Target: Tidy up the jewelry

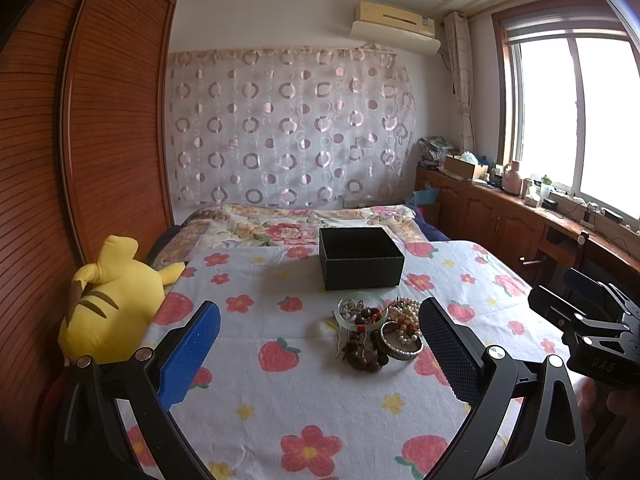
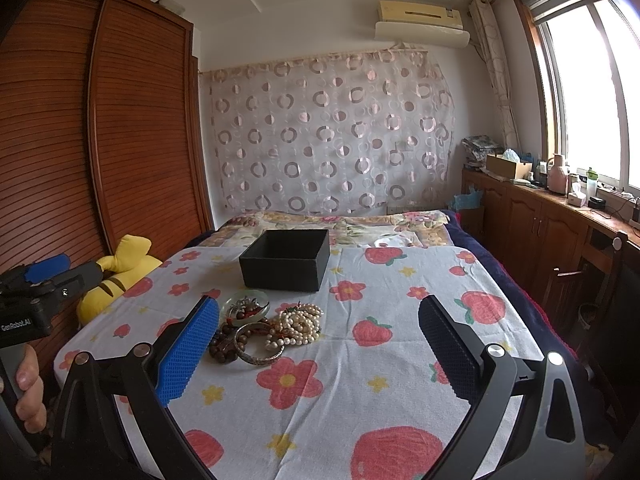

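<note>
A heap of jewelry [image 1: 376, 330] lies on the flowered cloth: a pale green bangle [image 1: 362, 307], dark wooden beads [image 1: 362, 354], a metal bangle [image 1: 401, 346] and pearl strands [image 2: 298, 326]. Behind it stands an open black box [image 1: 361, 257], which looks empty. My left gripper [image 1: 320, 336] is open, hovering short of the heap, which shows between its fingers. In the right wrist view the heap [image 2: 264, 330] lies beside the blue left finger of my open right gripper [image 2: 320, 338]; the box [image 2: 286, 260] is beyond.
A yellow plush toy [image 1: 116, 300] leans at the bed's left edge by a slatted wooden wardrobe [image 1: 100, 140]. A folded floral quilt [image 1: 280, 228] lies behind the box. Wooden cabinets [image 2: 532, 224] with clutter run under the window at the right. A hand [image 2: 28, 388] holds the left gripper's handle.
</note>
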### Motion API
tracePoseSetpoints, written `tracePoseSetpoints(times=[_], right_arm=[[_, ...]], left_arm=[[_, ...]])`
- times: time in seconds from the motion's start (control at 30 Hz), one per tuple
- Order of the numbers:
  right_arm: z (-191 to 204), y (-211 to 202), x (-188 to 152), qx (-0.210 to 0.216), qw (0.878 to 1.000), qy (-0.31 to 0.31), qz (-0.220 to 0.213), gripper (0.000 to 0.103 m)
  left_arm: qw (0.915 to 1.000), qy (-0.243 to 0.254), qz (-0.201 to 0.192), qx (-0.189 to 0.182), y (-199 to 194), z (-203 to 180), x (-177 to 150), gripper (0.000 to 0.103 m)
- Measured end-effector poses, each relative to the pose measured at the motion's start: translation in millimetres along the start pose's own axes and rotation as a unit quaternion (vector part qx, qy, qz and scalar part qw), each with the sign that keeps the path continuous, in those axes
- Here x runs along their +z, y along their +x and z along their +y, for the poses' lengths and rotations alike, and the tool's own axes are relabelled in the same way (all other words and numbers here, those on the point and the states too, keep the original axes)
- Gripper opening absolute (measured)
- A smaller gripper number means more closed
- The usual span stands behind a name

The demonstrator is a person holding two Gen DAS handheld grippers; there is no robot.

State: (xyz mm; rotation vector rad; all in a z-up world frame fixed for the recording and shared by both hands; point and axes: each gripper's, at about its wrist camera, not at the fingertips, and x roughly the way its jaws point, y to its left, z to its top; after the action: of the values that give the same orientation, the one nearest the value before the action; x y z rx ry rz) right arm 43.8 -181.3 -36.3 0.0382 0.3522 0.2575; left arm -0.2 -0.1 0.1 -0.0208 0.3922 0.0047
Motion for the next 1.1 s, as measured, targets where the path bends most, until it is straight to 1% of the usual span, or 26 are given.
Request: tracePoseSetpoints(times=[1.1], right_arm=[[-0.1, 3.6, -6.0, 0.008, 1.0, 0.001, 0.007, 0.101]], left_arm=[[1.0, -0.001, 0.007, -0.001, 1.4, -1.8, -3.6, 0.096]])
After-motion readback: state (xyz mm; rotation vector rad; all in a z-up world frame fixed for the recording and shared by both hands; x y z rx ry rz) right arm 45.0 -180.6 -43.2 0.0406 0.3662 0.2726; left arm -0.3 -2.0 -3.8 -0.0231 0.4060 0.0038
